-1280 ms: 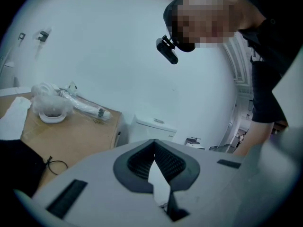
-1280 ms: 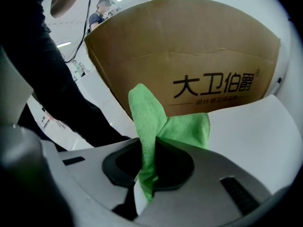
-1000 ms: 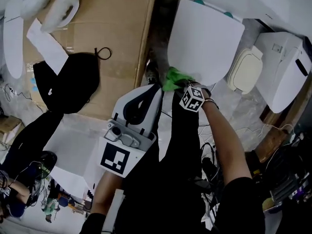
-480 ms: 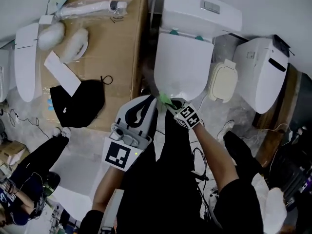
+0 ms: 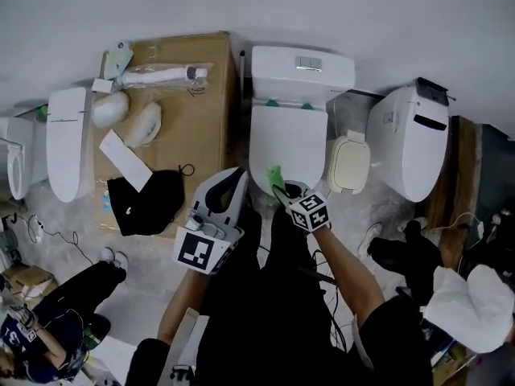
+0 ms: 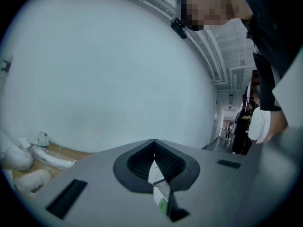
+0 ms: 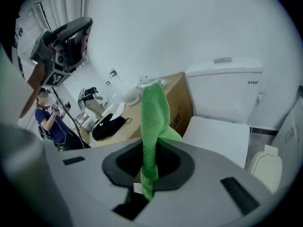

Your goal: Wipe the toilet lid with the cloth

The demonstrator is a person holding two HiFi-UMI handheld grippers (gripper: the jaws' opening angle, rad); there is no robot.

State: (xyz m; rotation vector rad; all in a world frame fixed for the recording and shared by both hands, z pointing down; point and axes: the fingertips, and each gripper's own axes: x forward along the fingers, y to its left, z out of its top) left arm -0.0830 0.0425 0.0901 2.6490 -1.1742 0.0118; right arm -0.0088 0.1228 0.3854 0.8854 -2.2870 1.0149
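Right gripper [image 5: 283, 186] has its jaws clamped on the green cloth [image 5: 273, 174], right by the front edge of the closed toilet lid [image 5: 288, 139]. Left gripper [image 5: 234, 178] jaws are pressed together, nothing in them.

Setting: storage or test room for sanitary ware, not a home bathroom. Evidence:
- toilet [image 5: 299, 79] and second toilet [image 5: 414, 147] side by side against a bare white wall [image 5: 241, 6]
- loose beige seat [image 5: 348, 166] between them
- cardboard box [image 5: 189, 111] carrying wrapped parts [image 5: 157, 75]
- cables [image 5: 48, 230] trailing over the floor [image 5: 80, 244]
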